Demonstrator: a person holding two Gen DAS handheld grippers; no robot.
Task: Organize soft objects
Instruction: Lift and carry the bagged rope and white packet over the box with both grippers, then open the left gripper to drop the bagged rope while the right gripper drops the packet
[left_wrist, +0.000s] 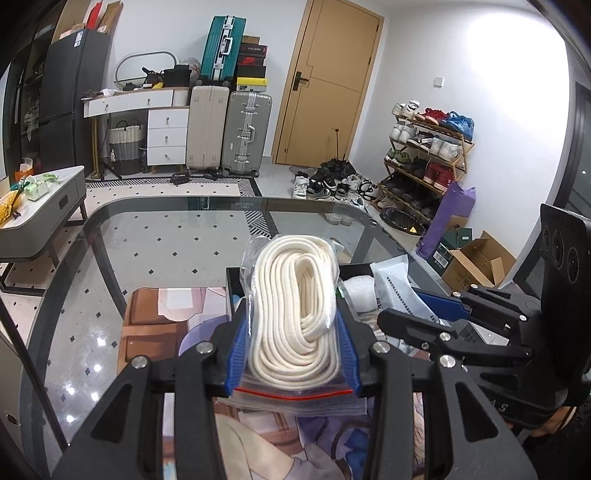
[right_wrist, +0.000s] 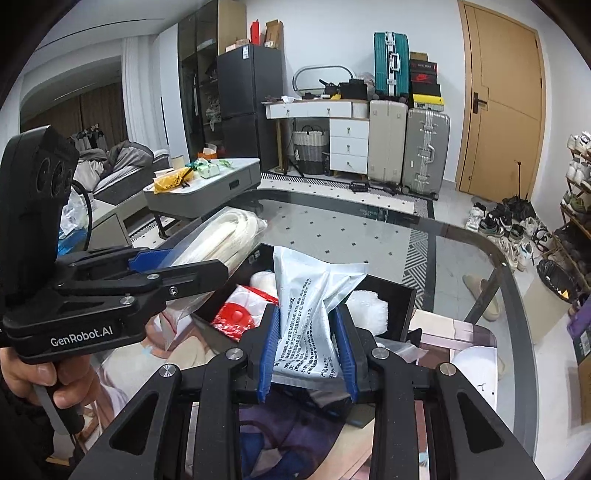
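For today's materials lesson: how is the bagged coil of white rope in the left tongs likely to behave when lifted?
The rope bag will probably flop: its coils bulge past the left tongs. Its glossy plastic may slip, though the ridged blue pads should help. It seems unlikely to break, being soft cord.

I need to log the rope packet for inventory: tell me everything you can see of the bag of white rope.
The bag of white rope is a clear zip-top plastic bag with a red line along its seal, holding a coil of cream, woven-looking cord wound in long oval loops. The left gripper has its blue-padded jaws shut on the bag's sides, holding it lifted, seal end toward the camera, above the near edge of the black bin on the glass table.
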